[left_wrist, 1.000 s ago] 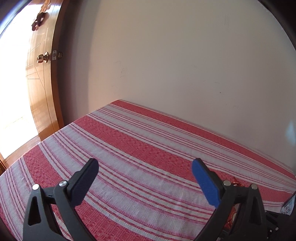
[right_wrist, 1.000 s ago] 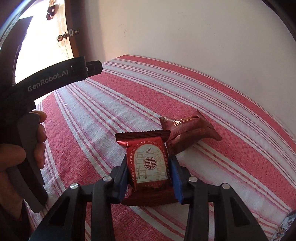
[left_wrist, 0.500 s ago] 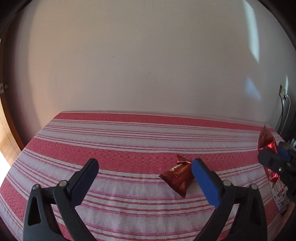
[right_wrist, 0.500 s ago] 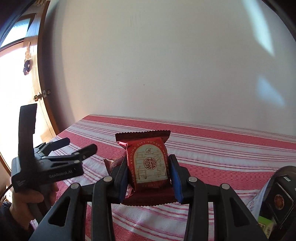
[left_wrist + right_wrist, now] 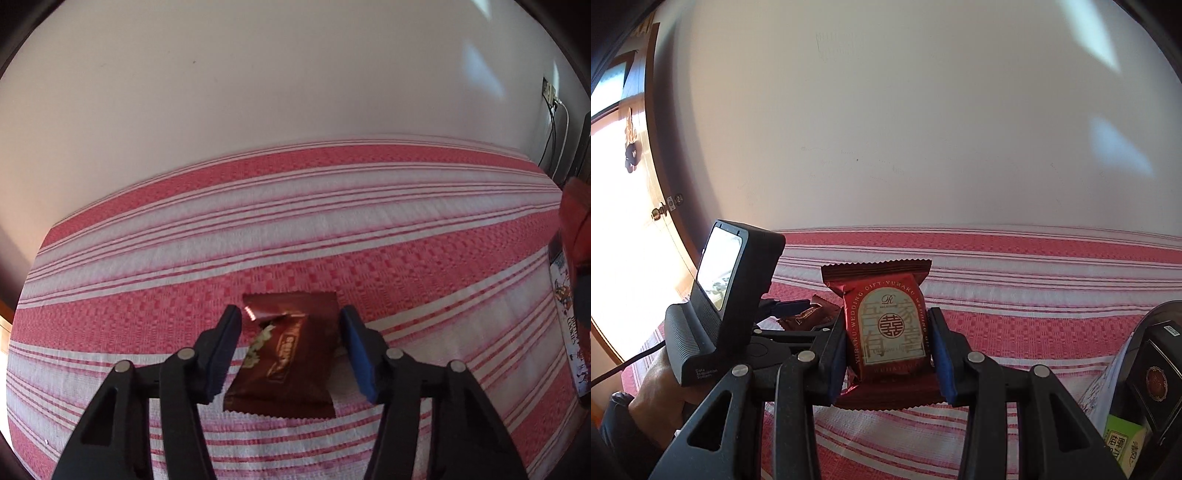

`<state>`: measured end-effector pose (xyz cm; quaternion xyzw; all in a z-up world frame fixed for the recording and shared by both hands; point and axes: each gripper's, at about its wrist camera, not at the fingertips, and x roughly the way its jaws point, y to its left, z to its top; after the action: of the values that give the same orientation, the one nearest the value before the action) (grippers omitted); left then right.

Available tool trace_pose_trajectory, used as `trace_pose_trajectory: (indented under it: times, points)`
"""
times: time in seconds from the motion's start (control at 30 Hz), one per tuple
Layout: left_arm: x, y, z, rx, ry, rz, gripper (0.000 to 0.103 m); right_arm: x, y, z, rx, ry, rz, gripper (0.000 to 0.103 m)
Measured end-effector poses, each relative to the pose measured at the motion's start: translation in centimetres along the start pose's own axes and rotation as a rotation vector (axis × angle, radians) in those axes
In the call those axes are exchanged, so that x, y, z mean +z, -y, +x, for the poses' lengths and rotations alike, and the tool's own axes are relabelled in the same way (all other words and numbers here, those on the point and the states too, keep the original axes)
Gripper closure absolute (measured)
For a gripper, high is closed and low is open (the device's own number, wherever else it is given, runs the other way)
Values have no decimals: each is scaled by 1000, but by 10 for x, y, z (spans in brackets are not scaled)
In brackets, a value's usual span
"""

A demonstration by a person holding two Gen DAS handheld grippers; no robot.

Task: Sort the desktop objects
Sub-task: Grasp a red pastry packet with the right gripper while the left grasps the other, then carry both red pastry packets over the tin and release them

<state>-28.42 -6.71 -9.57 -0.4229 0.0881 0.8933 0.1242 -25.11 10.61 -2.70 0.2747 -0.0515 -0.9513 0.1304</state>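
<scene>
Two grippers busy: right gripper (image 5: 888, 350) clamps the wedding-gift packet (image 5: 886, 325); left gripper (image 5: 290, 354) gapes around the slippery brown snack packet (image 5: 286, 356), which may squirt free.

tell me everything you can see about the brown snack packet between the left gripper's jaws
The brown snack packet is a glossy foil pillow pack with crimped zigzag ends and gold lettering too blurred to read. It lies flat on the red-and-white striped cloth, one top corner folded over. The left gripper straddles it with jaws open, gaps showing on both sides.
</scene>
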Motion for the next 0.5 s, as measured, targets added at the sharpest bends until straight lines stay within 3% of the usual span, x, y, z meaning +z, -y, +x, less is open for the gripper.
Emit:
trace_pose_trajectory:
  times: [0.07, 0.2, 0.4, 0.5]
  points:
    - [0, 1, -1, -7, 3, 0, 59, 1, 1, 0, -5, 2, 2, 60]
    - [0, -2, -5, 18, 22, -23, 60, 2, 2, 0, -20, 7, 5, 60]
    - [-9, -4, -45, 114, 216, -61, 61, -3, -12, -5, -53, 42, -2, 60]
    - [-15, -5, -61, 107, 295, -125, 61, -6, -13, -12, -73, 72, -21, 60]
